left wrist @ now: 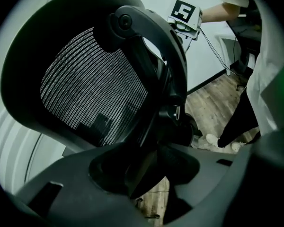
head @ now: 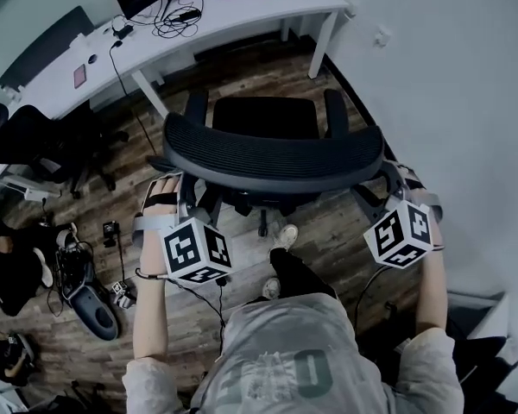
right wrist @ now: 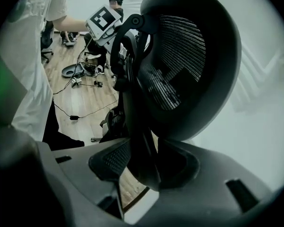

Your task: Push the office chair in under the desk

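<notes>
The black office chair stands facing the white desk, its seat short of the desk edge. Its mesh backrest curves across the middle of the head view. My left gripper is at the backrest's left edge and my right gripper at its right edge. In the left gripper view the backrest rises ahead, and its frame fills the gap of my left gripper. In the right gripper view the backrest frame sits likewise inside my right gripper.
A white wall runs close along the right. The desk leg stands ahead on the right, cables lie on the desktop. Another black chair sits at the left. Cables and devices litter the wooden floor at lower left.
</notes>
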`<control>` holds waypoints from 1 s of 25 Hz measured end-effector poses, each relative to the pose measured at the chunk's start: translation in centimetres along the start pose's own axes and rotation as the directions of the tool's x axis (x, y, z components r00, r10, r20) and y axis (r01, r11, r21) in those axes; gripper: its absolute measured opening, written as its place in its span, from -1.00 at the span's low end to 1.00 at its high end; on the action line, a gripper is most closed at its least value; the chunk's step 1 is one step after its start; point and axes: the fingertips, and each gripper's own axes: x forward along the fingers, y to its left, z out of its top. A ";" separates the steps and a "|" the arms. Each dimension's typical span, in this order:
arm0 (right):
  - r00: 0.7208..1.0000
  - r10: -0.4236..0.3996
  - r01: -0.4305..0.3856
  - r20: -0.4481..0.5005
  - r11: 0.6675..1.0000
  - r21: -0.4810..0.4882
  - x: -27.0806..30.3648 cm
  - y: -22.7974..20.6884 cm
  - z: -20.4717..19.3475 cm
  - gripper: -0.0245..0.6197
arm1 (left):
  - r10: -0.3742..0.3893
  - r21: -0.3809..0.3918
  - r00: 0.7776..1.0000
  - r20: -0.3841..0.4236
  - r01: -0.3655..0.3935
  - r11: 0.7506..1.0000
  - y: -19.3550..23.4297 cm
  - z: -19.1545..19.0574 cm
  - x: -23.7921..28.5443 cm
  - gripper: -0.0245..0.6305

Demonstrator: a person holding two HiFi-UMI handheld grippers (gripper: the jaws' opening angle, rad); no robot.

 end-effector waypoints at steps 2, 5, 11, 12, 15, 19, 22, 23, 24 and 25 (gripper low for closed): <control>1.000 -0.002 0.002 0.006 1.000 -0.001 1.4 -1.5 0.0 -0.35 | 0.011 0.007 1.000 0.003 -0.011 1.000 1.4 0.1 1.8 -0.33; 1.000 0.000 0.000 0.004 1.000 -0.004 3.6 -4.0 -0.2 -0.36 | 0.025 0.019 1.000 0.004 -0.025 0.999 3.4 0.4 4.5 -0.35; 1.000 -0.013 0.013 -0.005 1.000 0.001 8.2 -10.1 -1.4 -0.35 | 0.030 0.035 1.000 -0.003 -0.030 0.999 7.6 1.9 10.2 -0.37; 1.000 -0.012 0.012 -0.005 1.000 0.002 8.9 -11.1 -1.6 -0.35 | 0.030 0.036 1.000 -0.004 -0.030 0.999 8.2 2.2 11.1 -0.37; 1.000 -0.004 0.004 -0.009 1.000 -0.003 11.0 -13.7 -2.3 -0.35 | 0.027 0.034 1.000 -0.002 -0.027 0.999 9.7 2.9 13.5 -0.38; 1.000 -0.009 0.009 -0.003 1.000 0.001 13.8 -17.1 -2.8 -0.34 | 0.030 0.035 1.000 -0.009 -0.030 0.999 11.9 3.6 16.6 -0.39; 1.000 -0.007 0.007 -0.001 1.000 -0.001 15.8 -19.4 -3.1 -0.33 | 0.037 0.020 0.999 -0.023 -0.037 0.999 13.5 3.9 18.8 -0.39; 1.000 -0.006 0.006 -0.001 1.000 -0.006 16.4 -20.1 -3.3 -0.33 | 0.038 0.015 0.999 -0.026 -0.038 0.999 13.9 4.1 19.5 -0.39; 1.000 -0.006 0.006 0.001 1.000 -0.010 17.0 -20.9 -3.6 -0.33 | 0.039 0.013 0.999 -0.026 -0.039 0.999 14.3 4.4 20.2 -0.39; 1.000 -0.008 0.008 0.006 1.000 -0.013 17.6 -21.8 -3.9 -0.33 | 0.042 0.013 0.999 -0.026 -0.041 0.999 14.9 4.6 21.0 -0.39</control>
